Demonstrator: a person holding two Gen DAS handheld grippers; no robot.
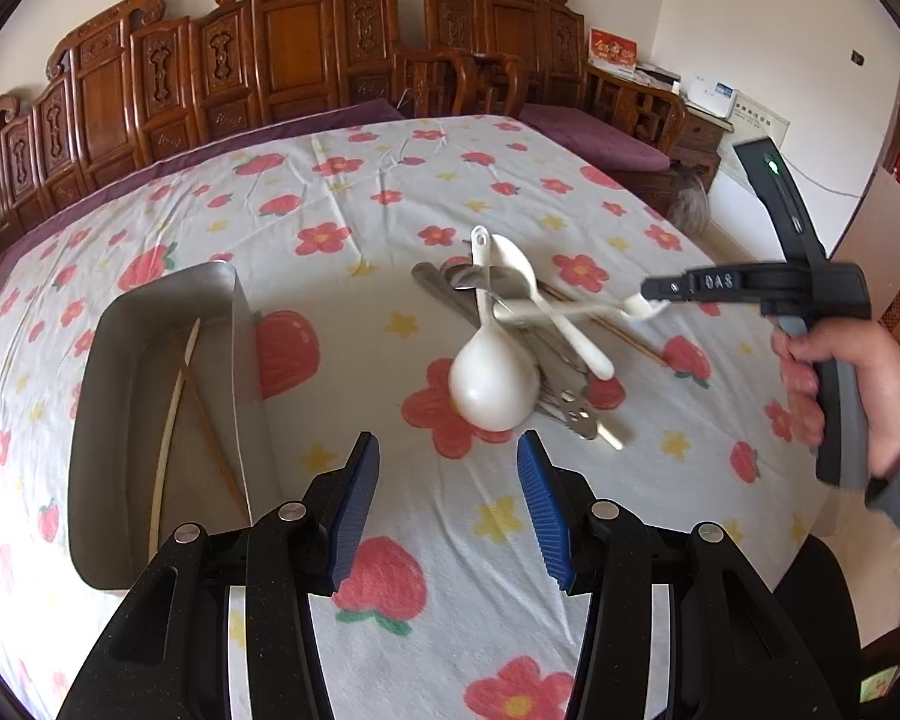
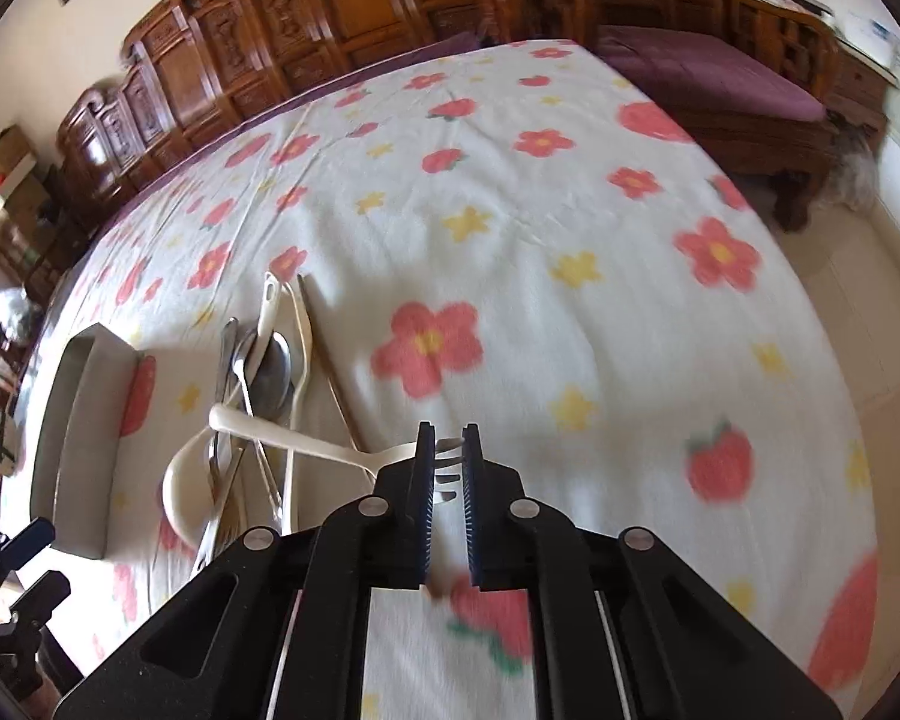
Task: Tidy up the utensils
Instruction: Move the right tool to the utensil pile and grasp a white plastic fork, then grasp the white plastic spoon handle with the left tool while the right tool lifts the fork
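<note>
The right hand-held gripper [image 2: 448, 450] is clamping its pads on the tines of a white plastic fork [image 2: 306, 441], whose handle is lying across the utensil pile [image 1: 510, 330] on the flowered desk [image 1: 390, 180]. The left hand-held gripper [image 1: 448, 450] is hovering with its pads apart and nothing between them, beside a metal tray [image 1: 150, 420] holding 2 chopsticks [image 1: 177, 402].
</note>
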